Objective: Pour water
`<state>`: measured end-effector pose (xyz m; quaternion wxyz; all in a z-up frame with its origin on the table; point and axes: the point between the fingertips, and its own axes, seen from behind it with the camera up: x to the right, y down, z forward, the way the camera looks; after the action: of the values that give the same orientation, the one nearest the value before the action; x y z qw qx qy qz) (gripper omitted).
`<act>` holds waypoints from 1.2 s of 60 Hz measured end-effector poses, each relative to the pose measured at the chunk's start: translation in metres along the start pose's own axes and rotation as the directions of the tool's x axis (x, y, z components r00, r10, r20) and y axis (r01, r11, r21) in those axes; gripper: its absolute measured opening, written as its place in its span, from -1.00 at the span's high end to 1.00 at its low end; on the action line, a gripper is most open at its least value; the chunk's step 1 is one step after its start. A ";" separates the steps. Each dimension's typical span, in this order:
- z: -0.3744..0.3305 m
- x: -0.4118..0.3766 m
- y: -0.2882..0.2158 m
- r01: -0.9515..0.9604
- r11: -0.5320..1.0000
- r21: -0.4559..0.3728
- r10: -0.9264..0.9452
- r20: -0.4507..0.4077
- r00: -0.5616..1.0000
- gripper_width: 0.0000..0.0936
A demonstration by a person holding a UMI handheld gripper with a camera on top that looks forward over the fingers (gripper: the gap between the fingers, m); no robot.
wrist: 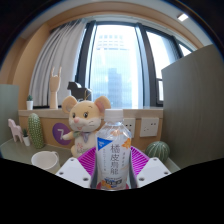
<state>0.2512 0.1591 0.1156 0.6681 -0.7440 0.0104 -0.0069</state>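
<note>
A clear plastic bottle (115, 150) with a white label and a white cap stands upright between my two fingers. The purple pads (90, 160) press on both sides of its label. My gripper (113, 165) is shut on the bottle and holds it up in front of the camera. A white cup (46, 159) stands on the table to the left, beyond my left finger. The bottle's lower end is hidden below the fingers.
A plush mouse toy (85, 122) sits behind the bottle. A green cactus ornament (37, 130) stands at the left and a round green one (159, 151) at the right. A grey partition (192, 100) rises at the right. Large windows lie beyond.
</note>
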 end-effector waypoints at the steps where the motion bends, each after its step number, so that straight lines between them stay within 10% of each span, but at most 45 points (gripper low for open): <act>1: -0.001 0.000 0.000 0.001 1.000 0.002 -0.001 0.000 1.000 -0.04; 18: -0.022 0.006 0.023 0.016 0.998 -0.064 -0.018 -0.038 0.999 -0.78; 57: -0.293 -0.147 0.109 -0.065 0.963 -0.263 0.087 0.073 0.994 -0.79; 72: -0.345 -0.184 0.075 -0.012 0.979 -0.204 0.038 0.122 0.992 -0.79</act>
<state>0.0587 -0.1872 0.0784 0.5881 -0.8070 -0.0217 0.0494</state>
